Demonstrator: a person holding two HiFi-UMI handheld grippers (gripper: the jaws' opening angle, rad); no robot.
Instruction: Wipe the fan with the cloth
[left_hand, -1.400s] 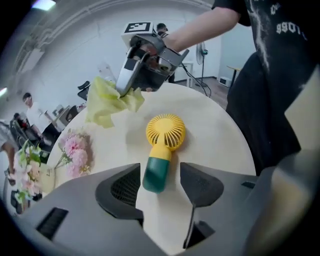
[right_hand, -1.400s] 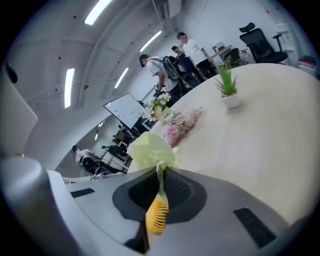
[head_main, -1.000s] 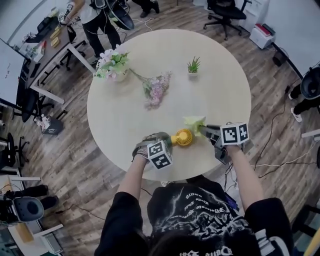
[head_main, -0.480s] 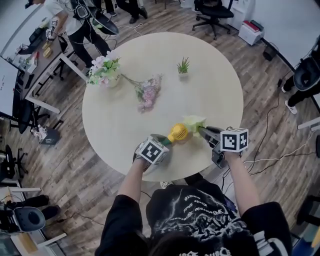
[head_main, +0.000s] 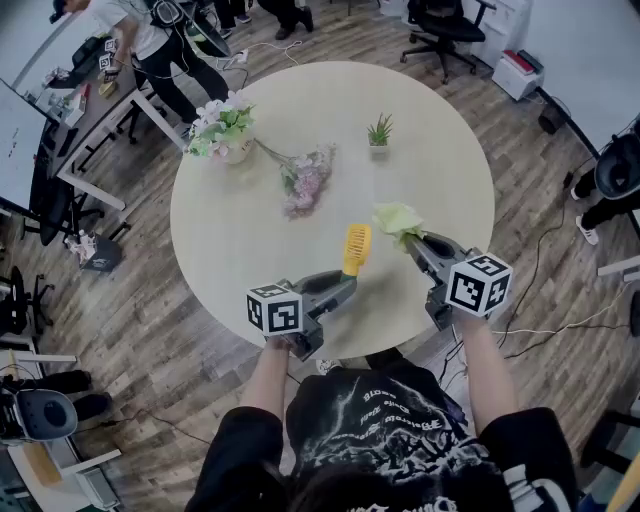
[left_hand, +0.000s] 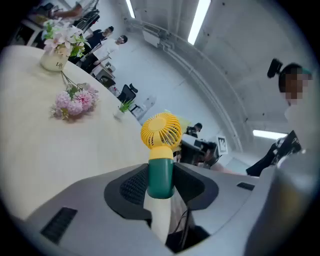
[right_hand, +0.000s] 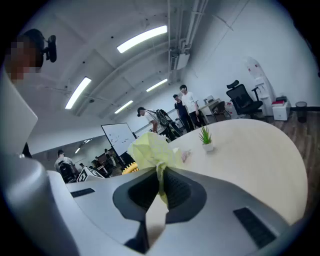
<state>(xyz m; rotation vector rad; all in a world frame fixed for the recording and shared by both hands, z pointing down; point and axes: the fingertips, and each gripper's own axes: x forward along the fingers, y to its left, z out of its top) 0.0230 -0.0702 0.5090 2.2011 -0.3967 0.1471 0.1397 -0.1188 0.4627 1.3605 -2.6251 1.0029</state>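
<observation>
A small hand fan with a yellow head (head_main: 356, 246) and a green handle is held above the round table (head_main: 240, 230). My left gripper (head_main: 344, 281) is shut on that handle. In the left gripper view the green handle (left_hand: 161, 176) sits between the pads, with the fan head (left_hand: 161, 131) upright beyond my left gripper (left_hand: 161, 184). A crumpled pale yellow-green cloth (head_main: 397, 218) is pinched in my right gripper (head_main: 417, 242), a little right of the fan and apart from it. The right gripper view shows the cloth (right_hand: 150, 149) bunched above my right gripper (right_hand: 162, 186).
On the table's far side stand a vase of flowers (head_main: 222, 130), a loose pink flower bunch (head_main: 306, 181) and a small potted plant (head_main: 380, 131). Desks, people and an office chair (head_main: 445, 25) surround the table on the wood floor.
Both grippers have risen off the table. The left one rolled, bringing the fan from lying flat to standing edge-on. The cloth has lifted and come away from the fan.
</observation>
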